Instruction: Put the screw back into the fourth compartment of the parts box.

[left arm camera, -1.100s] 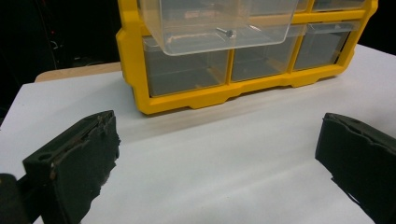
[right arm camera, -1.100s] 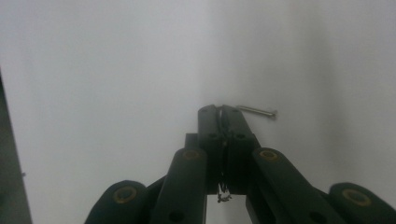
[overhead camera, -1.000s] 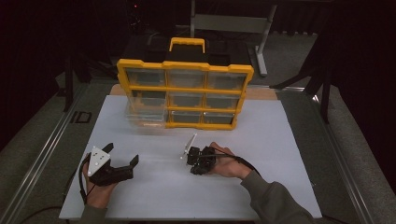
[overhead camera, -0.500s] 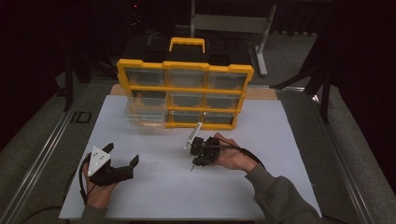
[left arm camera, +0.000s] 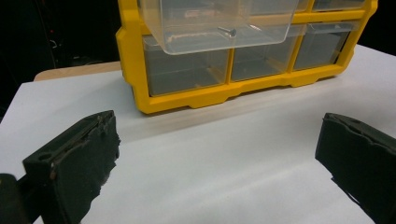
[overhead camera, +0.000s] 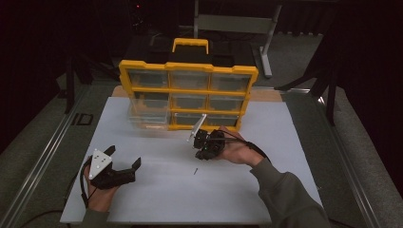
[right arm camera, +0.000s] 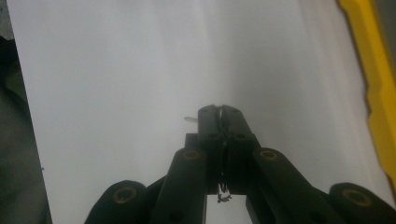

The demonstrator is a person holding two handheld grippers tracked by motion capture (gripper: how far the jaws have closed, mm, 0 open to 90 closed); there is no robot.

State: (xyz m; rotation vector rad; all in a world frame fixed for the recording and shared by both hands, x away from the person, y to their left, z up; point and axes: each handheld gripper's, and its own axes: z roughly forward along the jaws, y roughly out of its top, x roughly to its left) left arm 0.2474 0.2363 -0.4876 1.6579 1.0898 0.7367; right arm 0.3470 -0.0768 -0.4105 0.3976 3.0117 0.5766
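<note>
Distance from claw to drawer is what the coming move turns on, I judge.

High view: the right gripper [overhead camera: 200, 155] hangs above the white sheet [overhead camera: 157, 199], tips tilted down and toward the person. A screw [overhead camera: 195, 171] lies on the sheet just below and on the near side of those tips, apart from them, with its long axis running roughly away from the person. The drawer [overhead camera: 148, 116] stands pulled out of the organizer [overhead camera: 187, 90], at its left column. It lies up and to the left of the right gripper, with bare sheet between. The left gripper [overhead camera: 123, 156] rests lower left, nearer the drawer's side but well apart from the screw. The right hand is plainly the closer one to the screw.

Left gripper view: the left gripper [left arm camera: 219, 126] has its jaws spread wide, with nothing between them but sheet. Ahead, the clear drawer [left arm camera: 210, 28] juts over the organizer's [left arm camera: 135, 93] yellow frame. A drawer screw [left arm camera: 227, 31] lies inside on its floor.

Right gripper view: the right gripper [right arm camera: 218, 109] has its jaws pressed together, with no gap at the tips. A pale sliver [right arm camera: 189, 118] pokes out to the left of the tips. Whether it is pinched there or lies on the sheet behind, I cannot tell. The organizer's yellow edge [right arm camera: 369, 70] runs down the right side.
</note>
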